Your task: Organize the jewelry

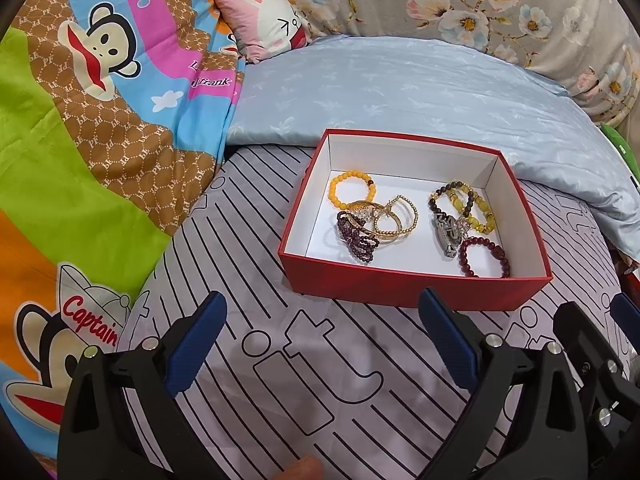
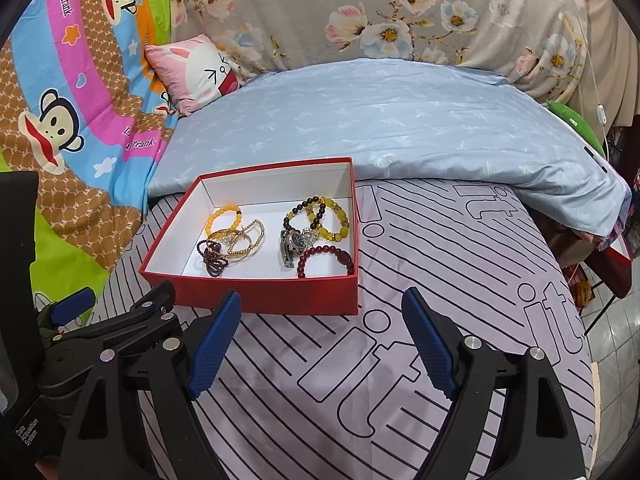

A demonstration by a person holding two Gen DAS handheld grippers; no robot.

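Note:
A red box (image 1: 408, 286) with a white inside lies on the striped sheet; it also shows in the right wrist view (image 2: 256, 290). In it lie an orange bead bracelet (image 1: 352, 190), gold bangles (image 1: 394, 218), a dark purple bead strand (image 1: 356, 238), a yellow and brown bead bracelet (image 1: 466, 204), a watch (image 1: 446, 234) and a dark red bead bracelet (image 1: 486, 256). My left gripper (image 1: 322, 316) is open and empty, just in front of the box. My right gripper (image 2: 322, 316) is open and empty, in front of the box's right corner. Both hover above the sheet.
A light blue duvet (image 1: 400, 84) lies behind the box. A cartoon monkey quilt (image 1: 80, 120) lies to the left. A pink rabbit cushion (image 1: 264, 20) and a floral cover (image 1: 460, 0) are at the back. The bed's right edge drops to a tiled floor (image 2: 616, 348).

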